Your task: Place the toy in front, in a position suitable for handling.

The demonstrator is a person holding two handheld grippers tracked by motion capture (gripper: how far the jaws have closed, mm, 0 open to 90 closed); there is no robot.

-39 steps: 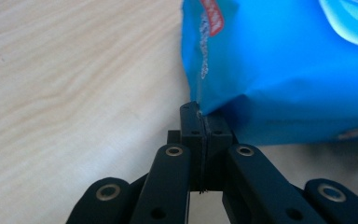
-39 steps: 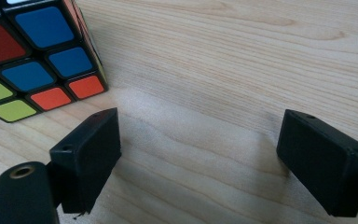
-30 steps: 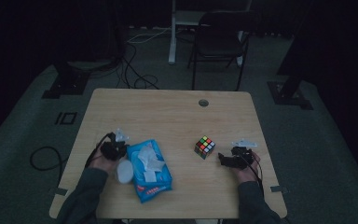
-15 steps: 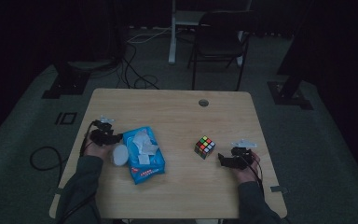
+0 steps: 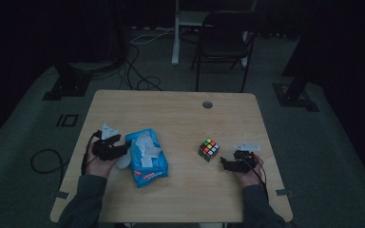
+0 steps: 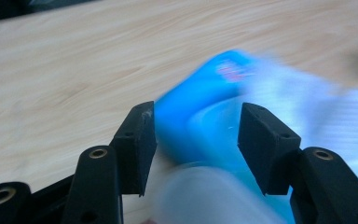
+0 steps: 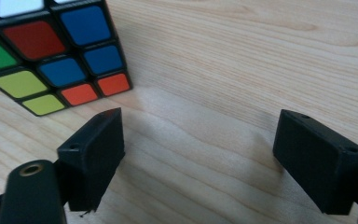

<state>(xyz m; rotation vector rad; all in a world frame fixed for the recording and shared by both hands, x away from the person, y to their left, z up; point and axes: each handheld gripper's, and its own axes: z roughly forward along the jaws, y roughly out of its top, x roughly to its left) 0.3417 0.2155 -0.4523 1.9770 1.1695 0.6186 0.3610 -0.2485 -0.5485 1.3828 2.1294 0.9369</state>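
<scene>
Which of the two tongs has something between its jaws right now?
The left tongs: their open jaws straddle the blue wipes pack. The right tongs frame bare table beside the Rubik's cube.

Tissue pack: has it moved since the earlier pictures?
Yes. The tissue pack has slid toward the table's left edge and away from the puzzle cube, which stayed put.

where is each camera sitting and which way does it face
High view: above the person's side, looking forward and down on the table; both forearms, left gripper, right gripper.
Left gripper view: on the left gripper, facing the blue tissue pack between open jaws.
Right gripper view: on the right gripper, facing the puzzle cube.
Shared: the pack and the cube also show from above.
</scene>
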